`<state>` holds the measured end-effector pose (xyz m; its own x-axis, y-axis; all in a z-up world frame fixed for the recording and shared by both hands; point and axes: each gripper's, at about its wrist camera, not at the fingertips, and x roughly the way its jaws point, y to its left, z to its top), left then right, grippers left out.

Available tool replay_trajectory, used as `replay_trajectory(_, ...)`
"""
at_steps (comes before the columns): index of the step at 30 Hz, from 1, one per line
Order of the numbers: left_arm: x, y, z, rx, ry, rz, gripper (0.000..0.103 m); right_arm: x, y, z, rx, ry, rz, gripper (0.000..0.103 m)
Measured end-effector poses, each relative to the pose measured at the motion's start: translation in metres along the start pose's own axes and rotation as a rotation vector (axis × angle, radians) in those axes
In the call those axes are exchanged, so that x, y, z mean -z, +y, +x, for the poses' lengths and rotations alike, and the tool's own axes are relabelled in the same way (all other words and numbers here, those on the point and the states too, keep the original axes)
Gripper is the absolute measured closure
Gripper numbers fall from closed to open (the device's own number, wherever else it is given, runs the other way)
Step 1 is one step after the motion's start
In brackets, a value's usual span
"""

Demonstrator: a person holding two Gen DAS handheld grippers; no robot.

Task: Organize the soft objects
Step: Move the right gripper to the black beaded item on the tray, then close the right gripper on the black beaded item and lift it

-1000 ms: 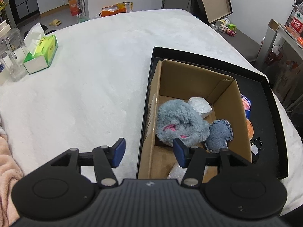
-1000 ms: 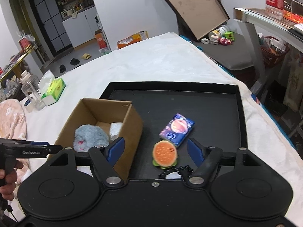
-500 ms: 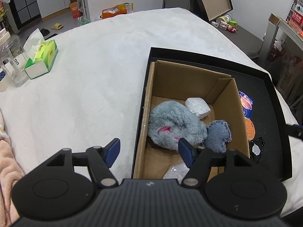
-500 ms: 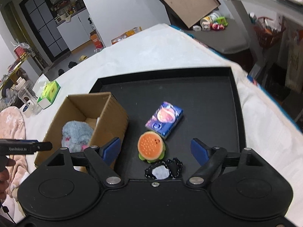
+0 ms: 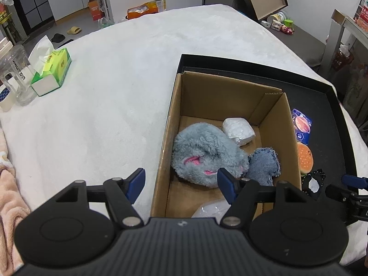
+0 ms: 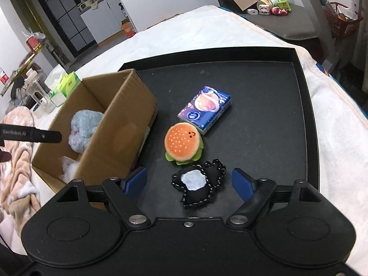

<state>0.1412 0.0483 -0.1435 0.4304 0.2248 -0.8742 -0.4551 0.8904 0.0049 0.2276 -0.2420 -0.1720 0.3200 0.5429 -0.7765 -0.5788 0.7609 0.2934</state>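
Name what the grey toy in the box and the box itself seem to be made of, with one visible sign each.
Grey toy: probably synthetic plush, matte; long fuzzy pile with pink patches. Box: corrugated cardboard, plain brown and unglossed; thin folded walls with raw edges.

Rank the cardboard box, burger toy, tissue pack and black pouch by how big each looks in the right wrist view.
1. cardboard box, clearly largest.
2. tissue pack and burger toy: look alike, so unranked.
3. black pouch: looks similar too, but lies nearest the camera, so unsure.
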Motion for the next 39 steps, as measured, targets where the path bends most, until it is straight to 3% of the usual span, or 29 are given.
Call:
replay_trajectory(7,-0.001,-0.007,0.006,-0.038,0.015,0.012,0.035,0.008,0.000,0.008,0.005,0.000,-0.040,0.029)
replay_trajectory(19,-0.001,-0.015,0.013,-0.057,0.034,0.032,0.035,0.015,0.000,0.039,0.023,0.049,-0.070,0.028)
replay_trajectory(27,0.001,-0.016,0.014,-0.055,0.040,0.037,0.035,0.020,0.013,0.049,0.117,0.043,-0.170,0.027)
replay_trajectory(34,0.003,-0.014,0.010,-0.049,0.032,0.034,0.035,0.021,0.012,0.040,0.161,0.020,-0.201,0.062)
replay_trajectory(39,0.003,-0.012,0.007,-0.035,0.025,0.033,0.035,0.019,0.011,0.037,0.168,0.011,-0.184,0.067)
